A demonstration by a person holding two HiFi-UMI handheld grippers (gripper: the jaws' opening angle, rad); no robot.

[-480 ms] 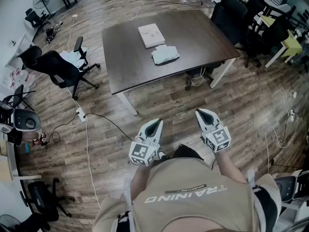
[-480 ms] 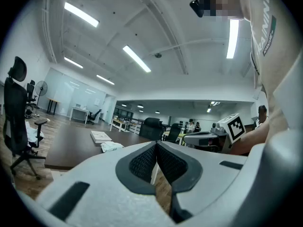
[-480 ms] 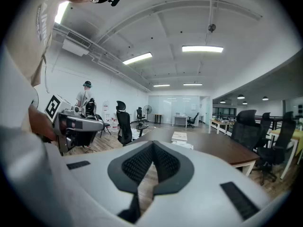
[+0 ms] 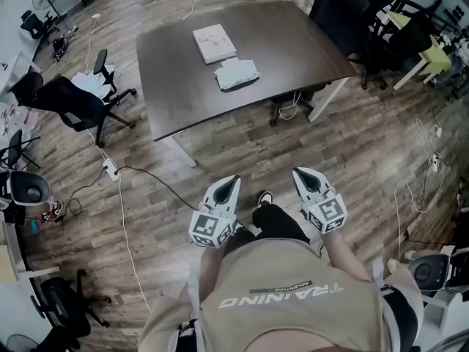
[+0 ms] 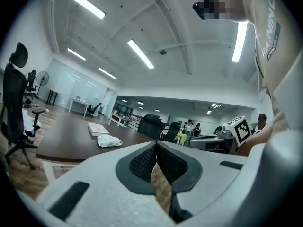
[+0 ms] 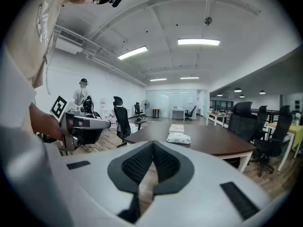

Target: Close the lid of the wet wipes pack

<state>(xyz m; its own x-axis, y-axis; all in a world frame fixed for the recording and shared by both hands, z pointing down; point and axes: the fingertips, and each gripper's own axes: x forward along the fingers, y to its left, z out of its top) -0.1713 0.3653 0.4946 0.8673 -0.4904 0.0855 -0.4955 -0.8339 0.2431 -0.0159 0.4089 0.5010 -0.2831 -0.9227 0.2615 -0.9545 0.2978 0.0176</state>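
The wet wipes pack (image 4: 237, 72), a white crumpled packet, lies on the dark brown table (image 4: 183, 86), far ahead of both grippers; whether its lid stands open cannot be made out at this distance. It also shows small in the left gripper view as the pack (image 5: 109, 141) and in the right gripper view as the pack (image 6: 179, 138). My left gripper (image 4: 231, 181) and right gripper (image 4: 301, 174) hang side by side over the wooden floor, in front of my chest. Both are shut with nothing between the jaws.
A flat white box (image 4: 214, 42) lies on the table just beyond the pack. Black office chairs (image 4: 69, 101) stand left of the table, more chairs (image 4: 344, 13) at its right. A cable with a power strip (image 4: 111, 170) runs across the floor.
The table has slid slightly up and left in the head view. A leg and shoe now show between the grippers. Both grippers keep their pose and stay shut.
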